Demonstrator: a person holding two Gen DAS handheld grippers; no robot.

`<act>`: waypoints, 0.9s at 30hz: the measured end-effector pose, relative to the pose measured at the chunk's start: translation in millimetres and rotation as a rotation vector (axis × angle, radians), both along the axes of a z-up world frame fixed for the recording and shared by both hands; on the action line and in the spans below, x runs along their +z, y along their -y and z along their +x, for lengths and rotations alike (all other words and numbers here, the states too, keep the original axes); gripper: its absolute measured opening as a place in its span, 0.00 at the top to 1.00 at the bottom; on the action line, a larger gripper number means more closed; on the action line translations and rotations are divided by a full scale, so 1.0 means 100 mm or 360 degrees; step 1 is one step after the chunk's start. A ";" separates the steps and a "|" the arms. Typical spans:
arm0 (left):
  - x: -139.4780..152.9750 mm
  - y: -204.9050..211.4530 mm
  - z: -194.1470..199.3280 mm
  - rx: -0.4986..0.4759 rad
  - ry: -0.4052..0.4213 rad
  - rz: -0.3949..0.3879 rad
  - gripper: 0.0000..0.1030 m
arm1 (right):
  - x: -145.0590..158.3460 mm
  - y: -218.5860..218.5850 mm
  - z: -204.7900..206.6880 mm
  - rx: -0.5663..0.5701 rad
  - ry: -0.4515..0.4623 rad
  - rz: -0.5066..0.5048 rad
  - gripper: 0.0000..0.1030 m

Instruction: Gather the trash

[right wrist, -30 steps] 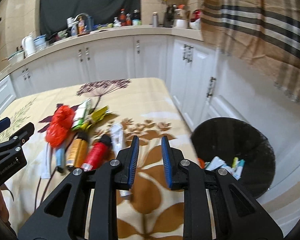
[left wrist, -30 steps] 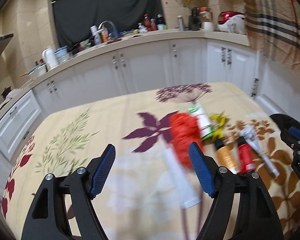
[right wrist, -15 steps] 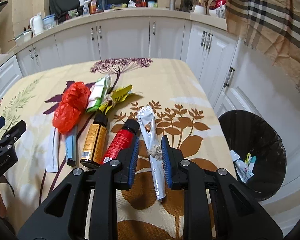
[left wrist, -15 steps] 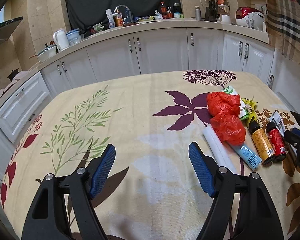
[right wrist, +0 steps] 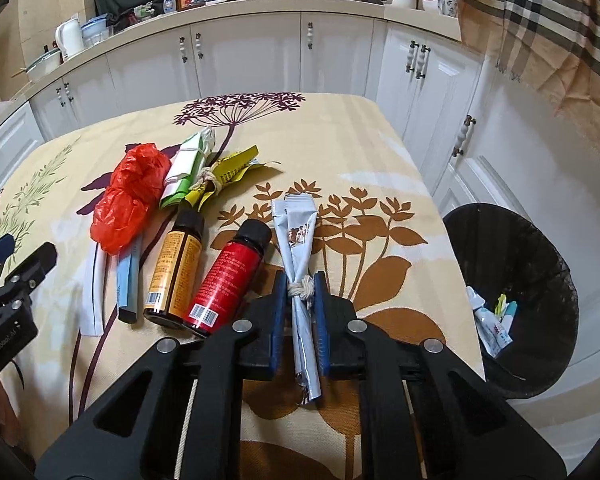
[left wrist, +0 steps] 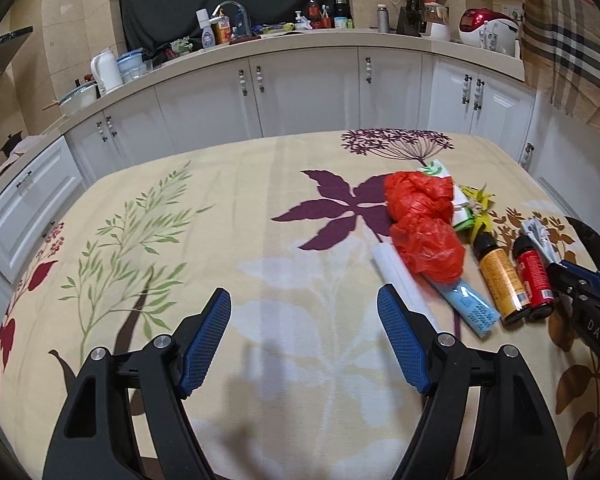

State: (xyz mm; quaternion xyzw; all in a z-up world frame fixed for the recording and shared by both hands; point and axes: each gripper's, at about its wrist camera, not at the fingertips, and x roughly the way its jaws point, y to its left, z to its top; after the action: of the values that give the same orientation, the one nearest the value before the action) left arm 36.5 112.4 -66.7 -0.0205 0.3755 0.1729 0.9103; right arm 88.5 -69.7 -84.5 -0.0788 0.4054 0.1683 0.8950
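Trash lies in a row on the floral tablecloth (right wrist: 340, 152): a red plastic bag (right wrist: 128, 196), a green-white packet (right wrist: 188, 160), a yellow wrapper (right wrist: 232, 168), a blue tube (right wrist: 128, 276), an orange bottle (right wrist: 176, 268), a red bottle (right wrist: 228, 276) and a silver wrapper tied with string (right wrist: 300, 256). My right gripper (right wrist: 299, 300) straddles the silver wrapper at its knot, jaws narrowly apart, pads beside it. My left gripper (left wrist: 304, 340) is wide open and empty over bare cloth, left of the red bag (left wrist: 420, 220).
A black bin (right wrist: 512, 288) with several discarded pieces stands on the floor at the table's right edge. White cabinets (left wrist: 300, 92) and a cluttered counter (left wrist: 260, 36) run behind the table. A plaid cloth (right wrist: 540, 20) hangs at the right.
My right gripper has moved forward and down over the table so its jaws now flank the silver wrapper. My left gripper has swung left, away from the trash.
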 end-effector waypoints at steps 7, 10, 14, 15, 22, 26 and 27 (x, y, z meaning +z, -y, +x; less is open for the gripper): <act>-0.04 0.15 0.11 -0.0041 -0.0040 -0.0024 0.27 | 0.05 0.09 -0.05 -0.0011 0.0040 0.0033 0.87; -0.08 0.21 0.18 -0.0067 -0.0072 -0.0039 0.27 | 0.06 0.15 -0.05 -0.0022 0.0046 0.0049 0.87; -0.14 0.25 0.27 -0.0093 -0.0140 -0.0054 0.27 | 0.08 0.20 -0.03 -0.0032 0.0049 0.0068 0.87; -0.16 0.26 0.29 -0.0097 -0.0160 -0.0057 0.27 | 0.08 0.21 -0.02 -0.0032 0.0050 0.0071 0.87; -0.21 0.20 0.30 -0.0129 -0.0182 -0.0169 0.38 | 0.09 0.23 -0.02 -0.0035 0.0052 0.0087 0.87; -0.19 0.21 0.23 -0.0154 -0.0163 -0.0152 0.64 | 0.09 0.24 -0.04 -0.0032 0.0055 0.0089 0.87; -0.19 0.20 0.22 -0.0158 -0.0160 -0.0154 0.72 | 0.09 0.24 -0.05 -0.0029 0.0057 0.0090 0.87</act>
State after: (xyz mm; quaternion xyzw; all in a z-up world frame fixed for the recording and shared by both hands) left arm 58.4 92.4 -85.4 -0.0370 0.4290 0.1100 0.8958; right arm 83.8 -93.5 -75.3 -0.0529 0.3851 0.1701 0.9055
